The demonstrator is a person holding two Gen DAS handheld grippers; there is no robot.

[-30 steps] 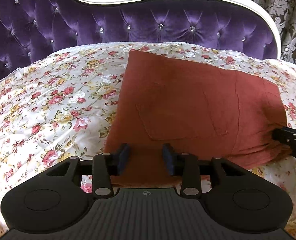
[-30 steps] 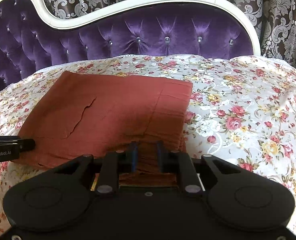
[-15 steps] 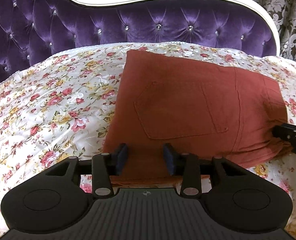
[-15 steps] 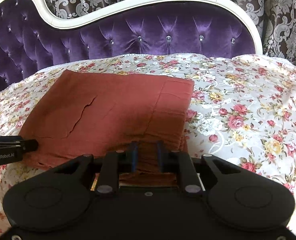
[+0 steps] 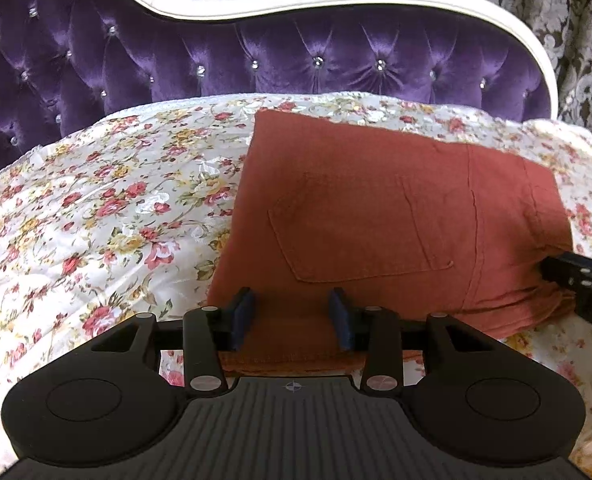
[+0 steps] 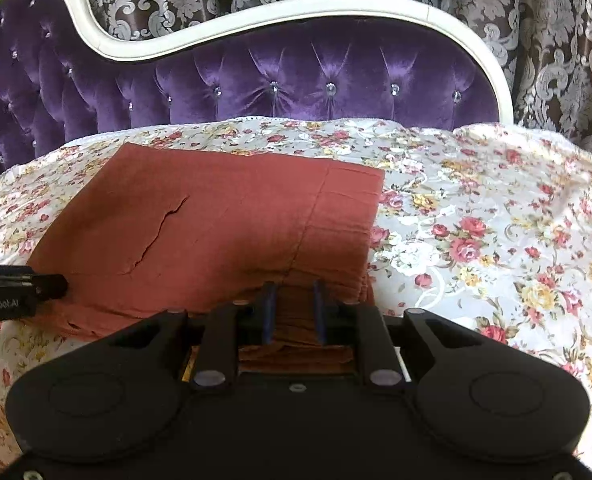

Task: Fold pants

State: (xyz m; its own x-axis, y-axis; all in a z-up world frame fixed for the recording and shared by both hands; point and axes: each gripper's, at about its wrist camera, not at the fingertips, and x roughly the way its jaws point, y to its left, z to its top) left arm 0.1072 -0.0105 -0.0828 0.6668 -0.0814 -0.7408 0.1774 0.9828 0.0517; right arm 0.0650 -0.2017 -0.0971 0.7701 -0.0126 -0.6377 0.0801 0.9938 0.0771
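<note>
— Look at the left gripper (image 5: pixel 291 318): its blue pads (image 5: pixel 241 316) stand wide apart, with the near edge of the pants (image 5: pixel 376 216) lying between them. Nothing is pinched there, as far as I can see.

— And the right gripper (image 6: pixel 291 312)?

— Narrower. Its two fingers sit close together with a bunched fold of the near hem between them. Whether they actually squeeze the cloth, I cannot tell from here.

— The pants look nearly done.

— They lie as a flat, rust-red rectangle in several layers, the stacked edges showing at the near right corner. A back pocket (image 5: pixel 360 232) faces up on the left half, stitched seams clear, and a long seam runs down just right of it. One small crease rises near the middle.

— Where do they lie, exactly?

— In the middle of the bed, on the flowered bedspread (image 5: pixel 107 216), white with red and yellow roses. The far edge of the pants comes near the headboard (image 6: pixel 296 72) but stops short of it.

— That headboard is something.

— Purple tufted velvet with shiny studs, framed by a curving white rim. Behind it hangs a dark curtain (image 6: pixel 556 40) with a silver damask pattern.
</note>
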